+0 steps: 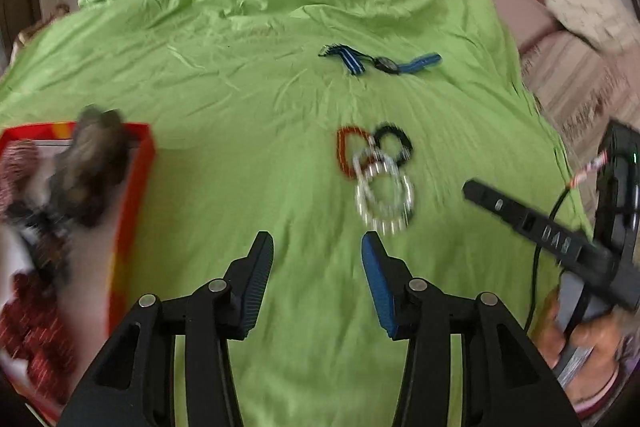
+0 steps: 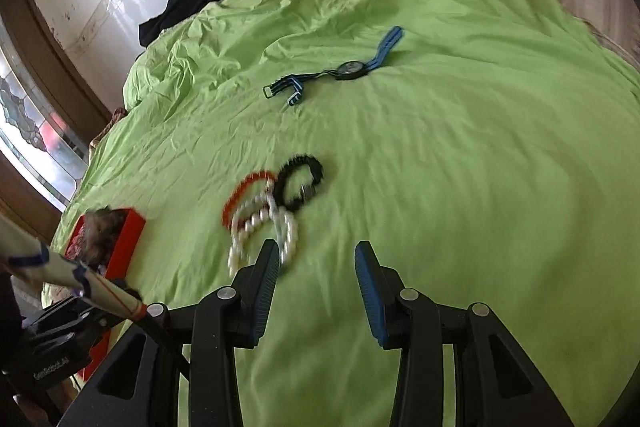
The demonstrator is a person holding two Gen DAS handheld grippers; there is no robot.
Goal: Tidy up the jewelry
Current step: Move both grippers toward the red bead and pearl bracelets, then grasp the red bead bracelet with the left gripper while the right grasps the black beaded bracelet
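Note:
A white pearl bracelet (image 1: 384, 195), a red beaded bracelet (image 1: 345, 153) and a black bracelet (image 1: 394, 141) lie overlapping on the green bedsheet (image 1: 240, 87). A watch with a blue striped strap (image 1: 380, 62) lies farther away. My left gripper (image 1: 318, 247) is open and empty, just short of the pearls. My right gripper (image 2: 316, 255) is open and empty; its left finger (image 2: 266, 267) covers the near edge of the pearl bracelet (image 2: 260, 227). The red (image 2: 244, 193) and black (image 2: 302, 181) bracelets and the watch (image 2: 350, 70) show beyond it.
A red box (image 1: 134, 195) holding dark, furry and red items sits at the left on the sheet, and shows in the right wrist view (image 2: 128, 243). The right gripper's body and hand (image 1: 560, 239) are at the right. Pillows (image 1: 580, 7) lie far right. Dark cloth (image 2: 180, 7) is by the wall.

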